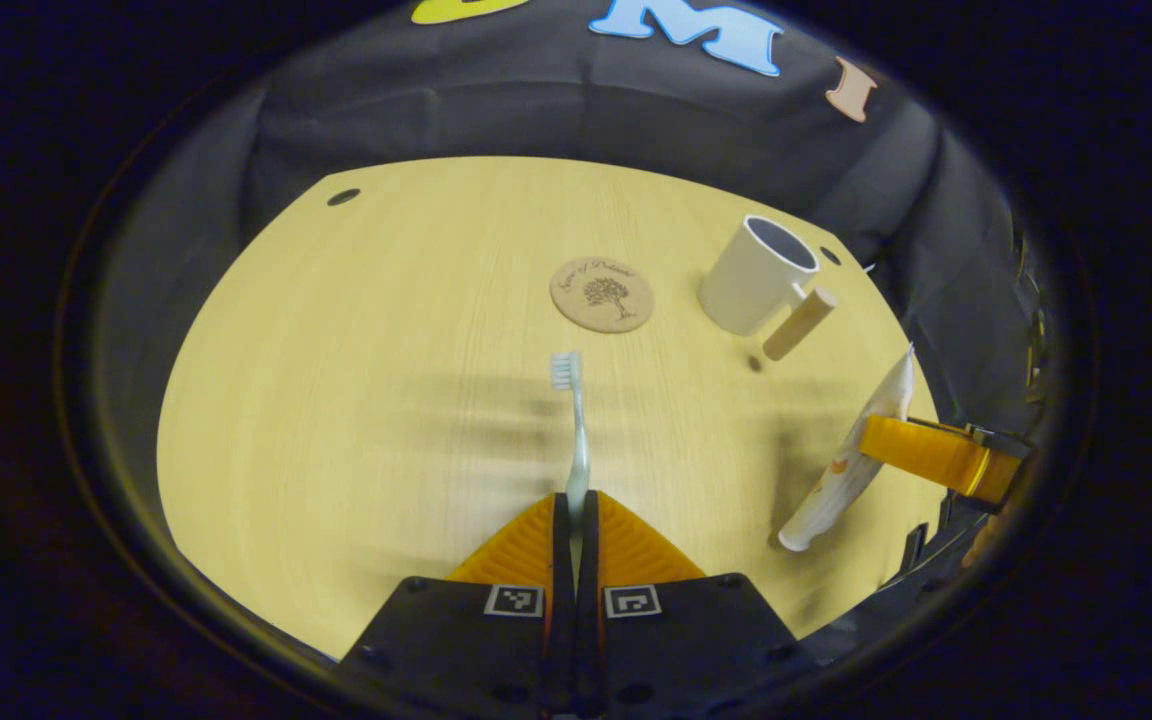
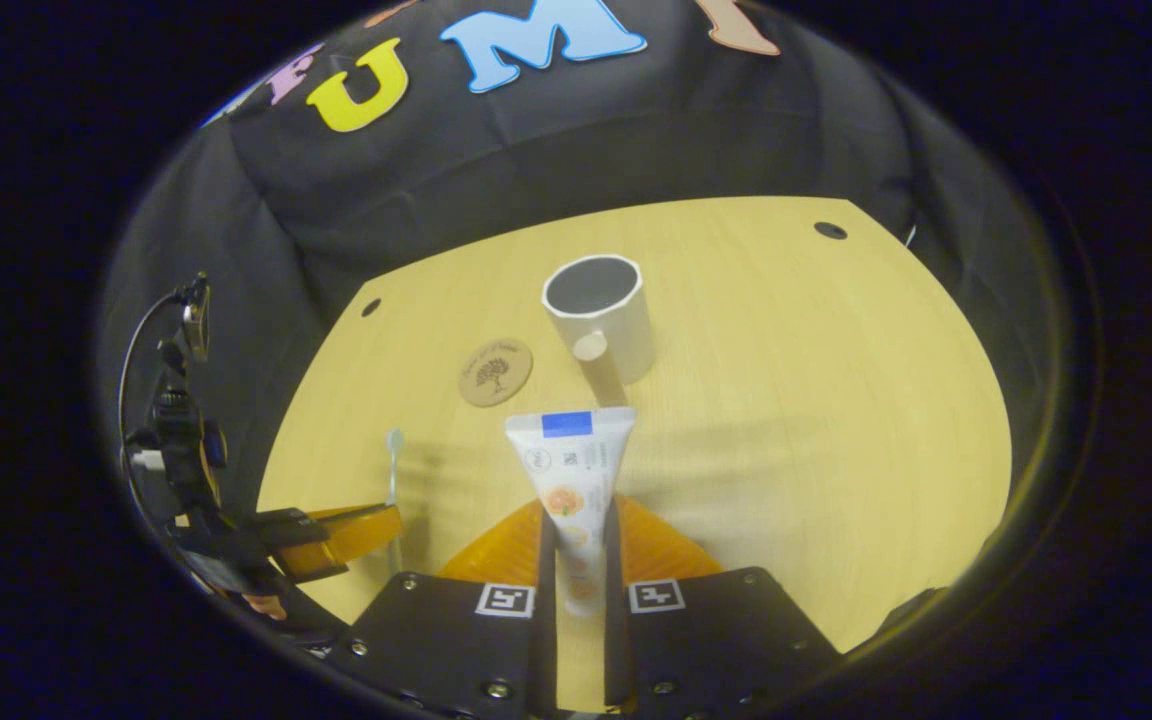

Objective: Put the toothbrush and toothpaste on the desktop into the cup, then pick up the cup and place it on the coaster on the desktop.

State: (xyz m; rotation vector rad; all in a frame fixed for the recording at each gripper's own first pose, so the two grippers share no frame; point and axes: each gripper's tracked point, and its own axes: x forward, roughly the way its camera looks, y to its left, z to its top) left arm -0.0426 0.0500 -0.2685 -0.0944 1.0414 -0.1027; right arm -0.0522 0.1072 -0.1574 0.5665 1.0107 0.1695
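Nearest in the left gripper view, the left gripper (image 1: 576,505) has its jaws clenched on the handle of the toothbrush (image 1: 576,440), whose bristled head points away toward the middle of the surface (image 1: 336,400). It seems lifted clear of the wood, though the height is hard to judge. In the right gripper view, the right gripper (image 2: 576,520) has its jaws grasping the lower end of the toothpaste (image 2: 572,470), with the flat crimped end of the tube pointing forward toward the cup (image 2: 601,325).

Farther off, the round coaster (image 1: 602,294) lies bare on the surface, beside the cup and apart from it. The cup stands upright with its stubby wooden handle (image 2: 596,365) turned toward the right gripper, and its inside looks empty as far as can be seen.

By my reading, the task is at an early stage: both items are picked up, neither is in the cup. What is left is dropping the toothbrush and the toothpaste into the cup, then gripping the cup and setting it on the coaster.
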